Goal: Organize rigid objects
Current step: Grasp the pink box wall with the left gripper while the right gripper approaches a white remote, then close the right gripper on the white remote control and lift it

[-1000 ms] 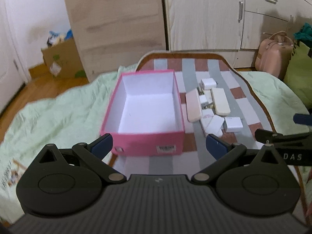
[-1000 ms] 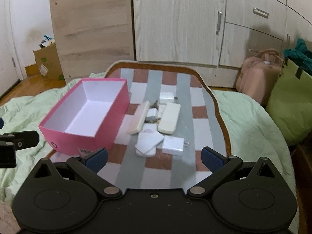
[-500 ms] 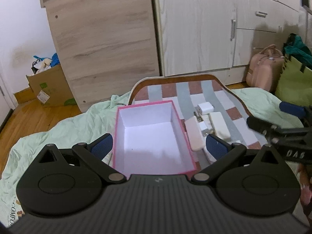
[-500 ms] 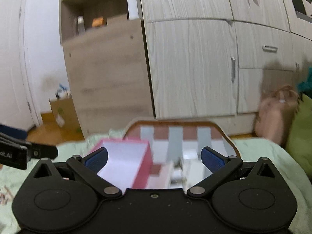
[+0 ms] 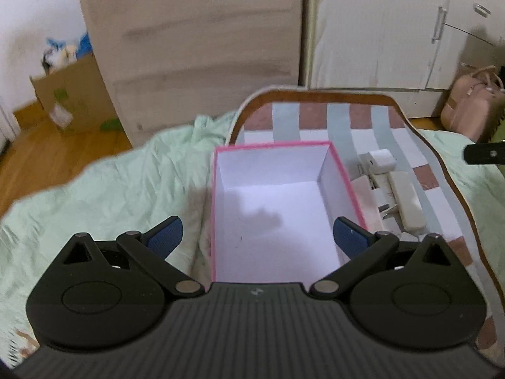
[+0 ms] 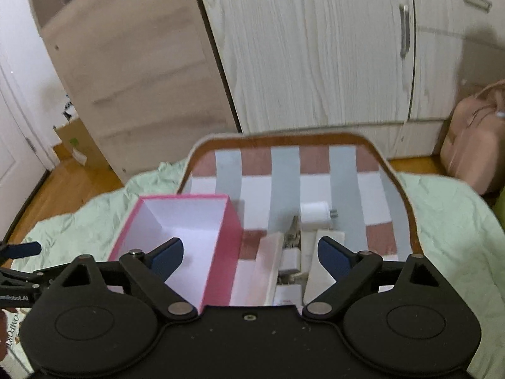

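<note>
While the left gripper (image 5: 256, 237) hangs with its jaws spread wide and nothing between them, its ribbed blue pads (image 5: 165, 233) straddle the pink box (image 5: 347, 175), a rectangular cardboard carton with smooth white inner walls and no contents. The right gripper (image 6: 249, 254) has its jaws wide but closing, with nothing pinched; below them lies the cluster of white rigid objects (image 6: 292, 252): a boxy charger (image 6: 314, 214) with metal prongs, flat rounded bars and small blocks, touching one another just beside the box's right wall. Box and cluster rest on a checked board (image 6: 284, 164) with a curved brown rim, laid on a crumpled pale green bedsheet (image 5: 120, 186). Wood-grain cabinets (image 6: 315, 47) stand behind.
</note>
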`<state>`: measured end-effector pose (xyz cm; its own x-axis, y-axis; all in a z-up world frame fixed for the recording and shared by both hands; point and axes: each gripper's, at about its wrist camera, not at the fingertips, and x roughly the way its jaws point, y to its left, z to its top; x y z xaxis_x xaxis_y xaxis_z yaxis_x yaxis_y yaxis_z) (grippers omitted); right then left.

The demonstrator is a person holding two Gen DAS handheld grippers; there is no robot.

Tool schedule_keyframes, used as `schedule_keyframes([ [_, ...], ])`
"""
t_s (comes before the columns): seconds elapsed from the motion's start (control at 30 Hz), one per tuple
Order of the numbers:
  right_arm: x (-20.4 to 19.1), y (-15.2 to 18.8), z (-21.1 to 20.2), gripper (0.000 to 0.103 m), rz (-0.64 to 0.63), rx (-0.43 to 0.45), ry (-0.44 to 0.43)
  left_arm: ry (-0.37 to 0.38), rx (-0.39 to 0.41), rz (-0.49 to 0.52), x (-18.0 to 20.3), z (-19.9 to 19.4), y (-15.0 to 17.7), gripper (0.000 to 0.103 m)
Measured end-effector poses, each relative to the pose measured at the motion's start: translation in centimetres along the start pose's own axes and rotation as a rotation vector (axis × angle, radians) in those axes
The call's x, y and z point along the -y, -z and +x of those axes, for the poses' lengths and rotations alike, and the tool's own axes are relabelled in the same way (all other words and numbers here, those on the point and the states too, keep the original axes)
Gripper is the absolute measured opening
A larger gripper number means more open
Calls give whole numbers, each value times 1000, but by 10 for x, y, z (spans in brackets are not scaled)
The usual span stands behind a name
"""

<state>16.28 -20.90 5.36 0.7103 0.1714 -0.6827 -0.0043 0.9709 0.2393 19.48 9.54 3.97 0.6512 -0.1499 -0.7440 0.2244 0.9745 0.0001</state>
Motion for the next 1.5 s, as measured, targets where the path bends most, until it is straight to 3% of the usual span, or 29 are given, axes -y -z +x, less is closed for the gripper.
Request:
schedule_keyframes([
  [0.1,14,4,17,95,-21,-12,-32,14,-33,-65,-18,26,12,103],
  [0.3,55,25,85,87,-8,-71,-47,-4,-71,-66,-44,85,43,99],
  [0.43,92,38,122,79,71,-130,-58,-11,-98,-114,-64,116,52,88],
  [0.53,116,46,134,74,153,-155,-63,-23,-117,-130,-73,129,55,63],
  [0.67,136,53,139,69,250,-165,-73,-21,-123,-128,-78,137,60,43],
  [0.73,143,56,142,67,289,-180,-71,8,-124,-127,-78,139,64,26],
  [0.83,149,57,145,62,315,-215,-73,49,-129,-140,-72,145,68,14],
  [1.07,152,50,146,63,307,-245,-95,7,-153,-141,-58,162,76,15],
  [1.23,163,51,172,67,357,-251,-98,-6,-131,-135,-58,156,68,6],
  [1.37,169,56,194,67,404,-286,-126,30,-169,-179,-63,156,69,7],
  [1.4,171,59,197,64,417,-283,-138,40,-175,-181,-62,155,69,7],
  [1.5,179,64,199,39,501,-267,-192,70,-181,-182,-56,152,69,9],
])
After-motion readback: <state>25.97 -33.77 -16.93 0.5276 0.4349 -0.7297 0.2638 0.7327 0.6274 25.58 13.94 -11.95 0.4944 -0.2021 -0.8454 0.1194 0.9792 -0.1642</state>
